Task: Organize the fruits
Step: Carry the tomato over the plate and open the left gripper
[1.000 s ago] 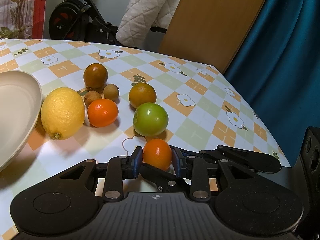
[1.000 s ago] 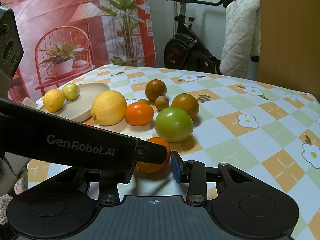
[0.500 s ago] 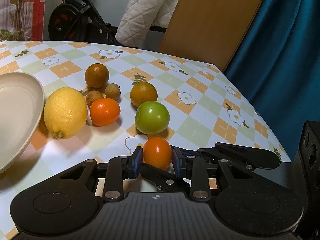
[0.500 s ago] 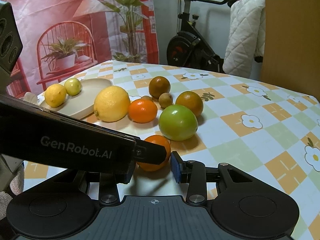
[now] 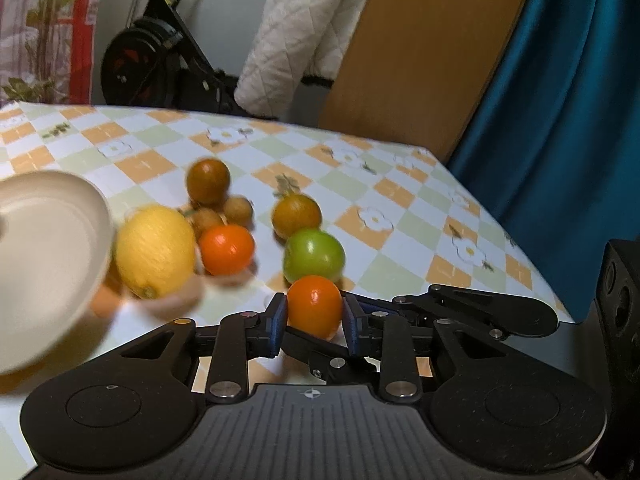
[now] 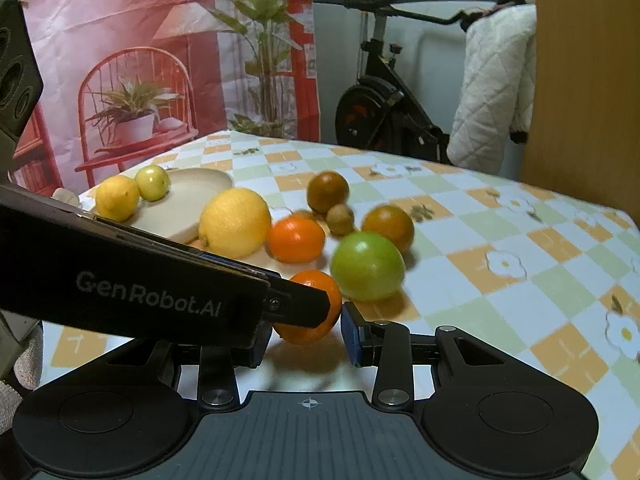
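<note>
My left gripper (image 5: 314,318) is shut on a small orange mandarin (image 5: 315,306) and holds it just off the table; the same mandarin (image 6: 316,330) shows in the right wrist view behind the left gripper's finger (image 6: 298,306). My right gripper (image 6: 304,340) is open and empty, its jaws either side of that spot. On the checked tablecloth lie a green apple (image 5: 314,255), a second mandarin (image 5: 227,249), a big lemon (image 5: 154,251), two dark oranges (image 5: 208,181) (image 5: 296,216) and two small brown fruits (image 5: 238,211).
A beige plate (image 6: 200,196) at the left holds a small lemon (image 6: 117,197) and a small green fruit (image 6: 152,182). The table's right edge (image 5: 520,236) runs by a blue curtain. An exercise bike and a wooden board stand behind the table.
My left gripper has lifted the mandarin off the table and swung left and up, so the fruits and plate shifted right in its view. The right gripper has risen slightly.
</note>
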Motion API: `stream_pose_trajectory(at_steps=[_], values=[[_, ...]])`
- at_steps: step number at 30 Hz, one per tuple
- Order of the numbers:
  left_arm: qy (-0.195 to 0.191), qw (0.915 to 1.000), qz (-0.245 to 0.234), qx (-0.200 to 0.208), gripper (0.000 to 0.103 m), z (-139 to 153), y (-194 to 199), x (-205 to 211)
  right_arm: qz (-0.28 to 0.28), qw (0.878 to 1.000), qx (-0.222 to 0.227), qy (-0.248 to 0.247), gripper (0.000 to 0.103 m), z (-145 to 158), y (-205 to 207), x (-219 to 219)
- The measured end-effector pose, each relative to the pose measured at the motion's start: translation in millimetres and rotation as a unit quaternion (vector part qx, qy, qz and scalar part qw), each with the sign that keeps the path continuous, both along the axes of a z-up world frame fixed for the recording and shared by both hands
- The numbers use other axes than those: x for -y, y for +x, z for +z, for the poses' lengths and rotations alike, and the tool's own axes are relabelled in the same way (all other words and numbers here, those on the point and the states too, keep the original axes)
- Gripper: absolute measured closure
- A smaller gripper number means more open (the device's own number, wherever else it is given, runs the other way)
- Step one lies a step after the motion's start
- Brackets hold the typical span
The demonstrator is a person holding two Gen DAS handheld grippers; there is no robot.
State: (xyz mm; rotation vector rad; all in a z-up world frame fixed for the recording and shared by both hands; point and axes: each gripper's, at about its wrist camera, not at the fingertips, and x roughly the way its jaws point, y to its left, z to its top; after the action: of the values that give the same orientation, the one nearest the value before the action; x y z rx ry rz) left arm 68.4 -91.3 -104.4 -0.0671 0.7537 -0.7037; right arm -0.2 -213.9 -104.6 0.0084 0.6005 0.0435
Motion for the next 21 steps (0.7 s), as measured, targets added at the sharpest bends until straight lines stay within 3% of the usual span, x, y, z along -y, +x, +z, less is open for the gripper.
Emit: stream_pose_trajectory(at_steps=[14,21], values=[[-0.042,0.995,0.089,0.016,0.072,29,40,-74,0.076,0.997,0.007,-0.035,0.069,42,72,-62],[-0.073,0.9874,0.139,-0.02,0.072,21,87,-118,0.119,0.992,-0.008,-0.047,0.069,42,131,-102]])
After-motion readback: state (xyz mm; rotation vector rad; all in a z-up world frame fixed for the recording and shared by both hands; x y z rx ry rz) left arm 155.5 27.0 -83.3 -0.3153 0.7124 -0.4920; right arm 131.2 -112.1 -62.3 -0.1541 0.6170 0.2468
